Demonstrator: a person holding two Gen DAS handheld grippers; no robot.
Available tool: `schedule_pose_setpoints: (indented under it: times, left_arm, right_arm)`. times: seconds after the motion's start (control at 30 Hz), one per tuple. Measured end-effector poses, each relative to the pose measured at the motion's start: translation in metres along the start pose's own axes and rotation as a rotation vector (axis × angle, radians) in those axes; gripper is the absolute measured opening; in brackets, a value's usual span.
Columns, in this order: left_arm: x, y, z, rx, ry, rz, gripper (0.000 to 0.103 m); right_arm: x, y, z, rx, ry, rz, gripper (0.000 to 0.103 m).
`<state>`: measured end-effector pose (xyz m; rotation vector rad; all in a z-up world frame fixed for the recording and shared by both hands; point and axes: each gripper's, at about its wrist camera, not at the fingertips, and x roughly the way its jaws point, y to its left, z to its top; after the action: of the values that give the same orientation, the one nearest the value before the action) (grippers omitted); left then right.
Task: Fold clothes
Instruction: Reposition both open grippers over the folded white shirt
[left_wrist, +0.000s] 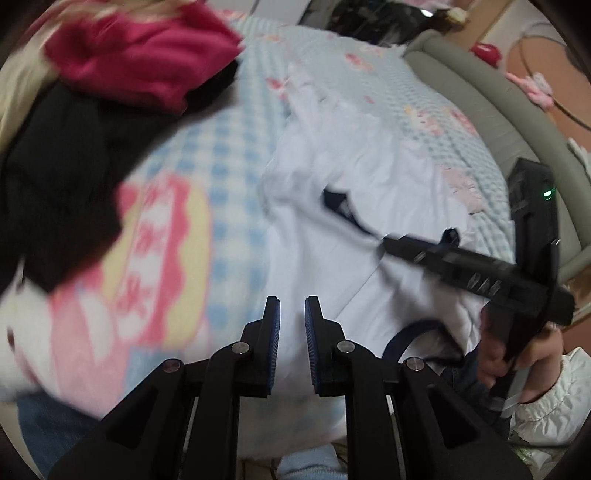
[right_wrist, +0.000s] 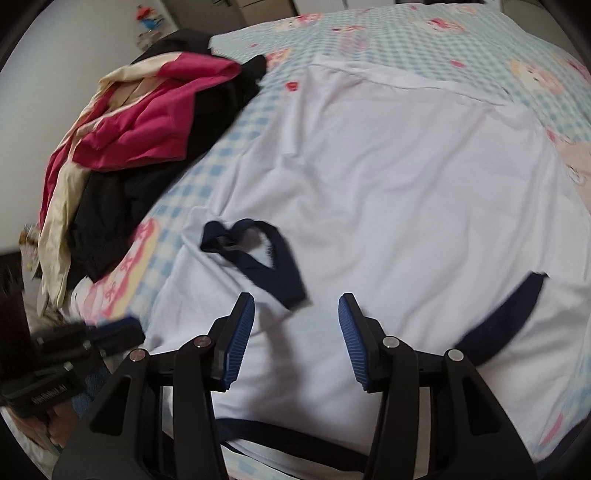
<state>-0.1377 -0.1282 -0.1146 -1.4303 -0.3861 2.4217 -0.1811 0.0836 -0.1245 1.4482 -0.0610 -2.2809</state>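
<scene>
A white shirt (right_wrist: 388, 192) with navy trim lies spread on the bed; its navy collar (right_wrist: 258, 254) and a navy sleeve cuff (right_wrist: 506, 317) show. It also shows in the left wrist view (left_wrist: 351, 206). My right gripper (right_wrist: 297, 306) is open and empty, hovering over the shirt just below the collar. It also appears in the left wrist view as a black tool (left_wrist: 461, 266) over the shirt. My left gripper (left_wrist: 292, 306) is open with a narrow gap, empty, above the shirt's left edge. It shows blurred at the lower left of the right wrist view (right_wrist: 88, 339).
A pile of clothes lies left of the shirt: a magenta garment (right_wrist: 147, 114), a black one (right_wrist: 122, 206) and a cream one (right_wrist: 62, 206). The bedsheet (right_wrist: 443, 40) is blue checked with cartoon prints. A grey padded bed edge (left_wrist: 491, 96) curves at the right.
</scene>
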Motion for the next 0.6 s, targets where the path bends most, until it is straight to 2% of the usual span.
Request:
schedule_pose_setpoints:
  times: [0.13,0.2,0.27,0.3,0.37,0.43,0.5,0.6]
  left_arm:
    - [0.029,-0.015,0.020,0.074,0.056,0.036,0.015]
    - [0.047,-0.012,0.019,0.070,0.125,0.060,0.015]
    - [0.055,-0.006,0.012,0.043,0.154,0.044,0.015]
    - [0.055,-0.005,0.012,0.037,0.155,0.036,0.015]
    - [0.050,-0.006,0.014,0.036,0.143,0.021,0.015]
    - [0.042,-0.008,0.020,0.038,0.116,0.002,0.015]
    - [0.035,-0.008,0.031,0.031,0.080,-0.022,0.015]
    - [0.044,-0.007,0.042,0.039,0.093,0.005,0.015]
  right_arm:
    - [0.018,0.007,0.001,-0.029,0.038,-0.012,0.049]
    - [0.023,0.004,0.002,-0.028,0.038,-0.040,0.048]
    - [0.022,-0.005,0.005,-0.012,0.032,-0.079,0.048]
    - [0.020,-0.011,0.006,0.000,0.029,-0.095,0.048]
    - [0.011,-0.019,0.009,0.025,0.014,-0.074,0.048]
    - [0.001,-0.017,0.013,0.003,-0.026,-0.068,0.048]
    - [-0.004,-0.009,0.019,-0.029,-0.043,-0.022,0.049]
    - [0.012,0.007,0.026,-0.087,0.022,0.047,0.049]
